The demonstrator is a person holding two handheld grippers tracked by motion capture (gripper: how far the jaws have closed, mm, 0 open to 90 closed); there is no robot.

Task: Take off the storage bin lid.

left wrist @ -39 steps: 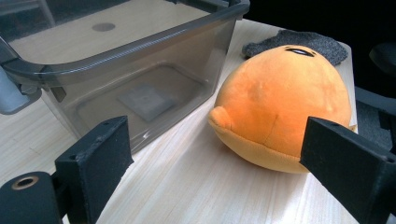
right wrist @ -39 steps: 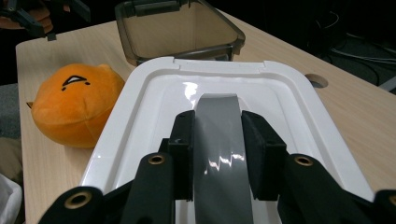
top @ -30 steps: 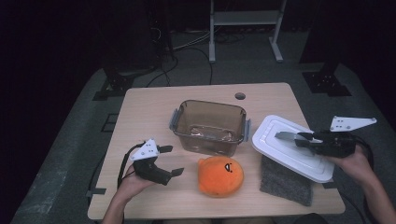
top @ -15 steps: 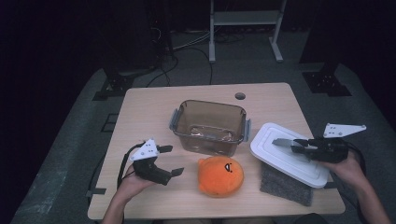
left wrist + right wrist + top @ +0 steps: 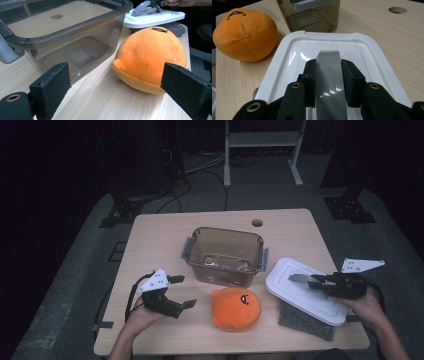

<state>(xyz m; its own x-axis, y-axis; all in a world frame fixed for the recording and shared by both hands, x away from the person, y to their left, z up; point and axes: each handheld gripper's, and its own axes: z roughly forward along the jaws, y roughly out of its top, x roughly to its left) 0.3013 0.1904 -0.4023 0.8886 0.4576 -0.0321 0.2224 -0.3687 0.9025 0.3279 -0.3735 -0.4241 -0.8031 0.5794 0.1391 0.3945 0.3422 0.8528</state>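
Lid handling is in progress: the right gripper has its jaws closed on the grey handle at the lid's centre, the lid's long axis running straight ahead of the jaws. The container lies beyond the jaw tips, slightly to their left. The left gripper is wide open and empty, the plush toy just ahead between its jaws.

We see a white rectangular lid with rounded corners and a grey handle running across its recessed middle. It sits tilted at the table's right side, its near edge resting on a grey cloth. Our right gripper clamps the handle between its jaws.
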